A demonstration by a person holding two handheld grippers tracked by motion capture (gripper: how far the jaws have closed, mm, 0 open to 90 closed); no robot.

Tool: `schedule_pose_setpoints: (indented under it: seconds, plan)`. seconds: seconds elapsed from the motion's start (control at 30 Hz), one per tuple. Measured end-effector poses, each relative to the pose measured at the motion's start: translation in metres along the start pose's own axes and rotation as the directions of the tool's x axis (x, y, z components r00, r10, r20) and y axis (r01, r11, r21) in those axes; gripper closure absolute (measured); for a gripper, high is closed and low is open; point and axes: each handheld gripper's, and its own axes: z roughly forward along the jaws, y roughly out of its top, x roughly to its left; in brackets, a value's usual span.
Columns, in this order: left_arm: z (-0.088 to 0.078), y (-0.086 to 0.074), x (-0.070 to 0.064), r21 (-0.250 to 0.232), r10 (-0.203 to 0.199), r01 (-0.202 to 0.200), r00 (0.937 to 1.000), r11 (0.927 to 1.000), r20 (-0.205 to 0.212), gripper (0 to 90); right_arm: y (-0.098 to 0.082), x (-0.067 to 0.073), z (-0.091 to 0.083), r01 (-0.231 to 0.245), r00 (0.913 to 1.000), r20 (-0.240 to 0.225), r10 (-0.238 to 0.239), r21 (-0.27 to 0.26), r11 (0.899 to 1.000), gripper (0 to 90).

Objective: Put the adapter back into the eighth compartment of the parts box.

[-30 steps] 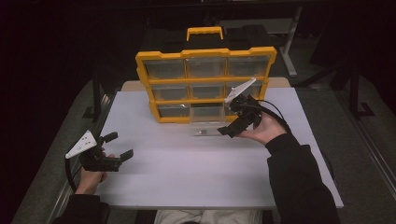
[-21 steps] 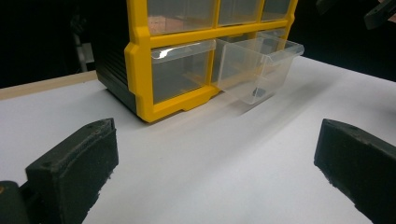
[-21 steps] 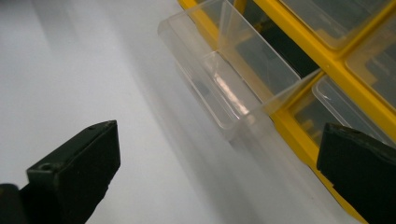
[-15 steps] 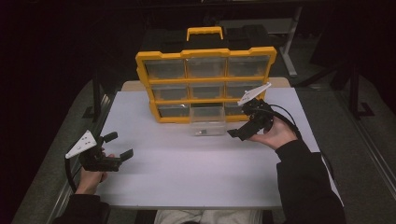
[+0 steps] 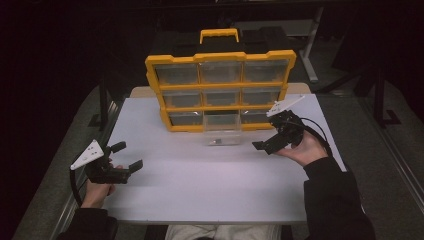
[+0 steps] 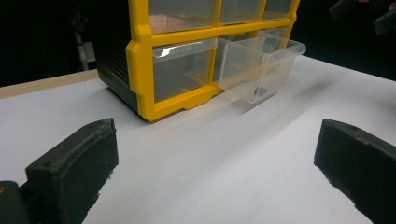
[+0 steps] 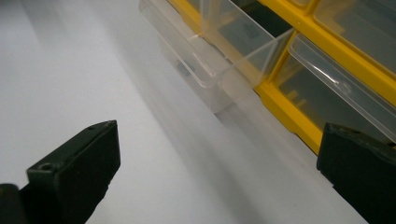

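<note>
A yellow organizer (image 5: 220, 57) with clear drawers stands at the back middle of the white table (image 5: 200, 190). Its bottom middle drawer (image 5: 222, 132) is pulled out, with a small dark item (image 5: 218, 142) inside. My right gripper (image 5: 269, 143) hovers open just right of that drawer, touching nothing. In the right gripper view the drawer (image 7: 210, 51) lies ahead of the wide-apart jaws of this gripper (image 7: 219, 177). My left gripper (image 5: 126, 156) rests open near the table's left front. The left gripper view shows its gripper (image 6: 215, 177) facing the organizer (image 6: 140, 60) and the drawer (image 6: 257, 65).
The organizer has a yellow carry handle (image 5: 219, 34) on top, and its other drawers are pushed in. A dark metal frame (image 5: 310, 55) stands behind the table at the right. Bare white tabletop (image 5: 210, 170) lies between the two grippers.
My right gripper has drawn back from the organizer's bottom row, moving right and toward the person. The left gripper has stayed put.
</note>
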Motion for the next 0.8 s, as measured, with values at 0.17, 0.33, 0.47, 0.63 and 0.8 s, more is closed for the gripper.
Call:
schedule_pose_setpoints:
  seconds: [0.17,0.33,0.47,0.63,0.8]
  plan:
    - [0.0,0.0,0.0,0.001,-0.003,0.003,1.0,1.0,-0.002,0.0,-0.011,-0.003,-0.004,-0.016,0.9998,0.007,0.016,-0.018,1.0,0.0]
    - [0.0,0.0,0.0,0.001,-0.005,0.005,1.0,1.0,-0.007,0.0,-0.023,-0.006,-0.008,-0.031,0.9995,0.009,0.032,-0.034,0.999,0.0]
    - [0.0,-0.001,0.0,0.002,-0.003,0.003,1.0,1.0,-0.008,0.0,-0.032,-0.007,-0.01,-0.043,0.999,0.013,0.043,-0.044,0.998,0.0]
    - [0.0,-0.001,-0.001,0.007,-0.002,0.002,1.0,1.0,-0.009,0.0,-0.041,-0.009,-0.013,-0.058,0.9981,0.016,0.059,-0.06,0.997,0.0]
    - [0.0,-0.001,-0.002,0.008,0.002,-0.002,1.0,1.0,-0.01,0.0,-0.053,-0.01,-0.015,-0.078,0.9967,0.015,0.079,-0.071,0.994,0.0]
